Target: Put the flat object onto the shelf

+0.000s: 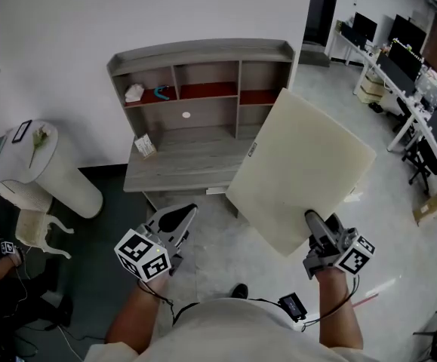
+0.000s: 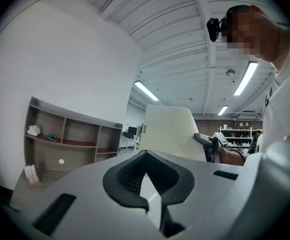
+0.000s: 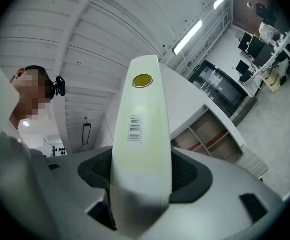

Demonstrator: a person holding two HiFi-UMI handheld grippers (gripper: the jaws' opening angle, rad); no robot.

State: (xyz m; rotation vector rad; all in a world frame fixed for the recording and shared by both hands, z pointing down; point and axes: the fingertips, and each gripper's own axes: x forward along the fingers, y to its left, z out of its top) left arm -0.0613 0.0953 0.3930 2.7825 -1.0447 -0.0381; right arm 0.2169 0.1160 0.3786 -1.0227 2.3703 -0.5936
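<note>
**Carrying step.** The right gripper [image 1: 314,226] clamps the lower edge of the flat object [image 1: 301,168], a cream board with a barcode label. The board is held aloft and tilted, in front of the right end of the shelf [image 1: 203,50] and not touching it. The left gripper [image 1: 179,219] is closed on nothing and points toward the shelf. A small card [image 1: 144,145] lies at the left of the broad lower surface. The next move probably calls for 3 things: advancing, levelling the board, and lowering it onto a shelf surface before release.
</note>
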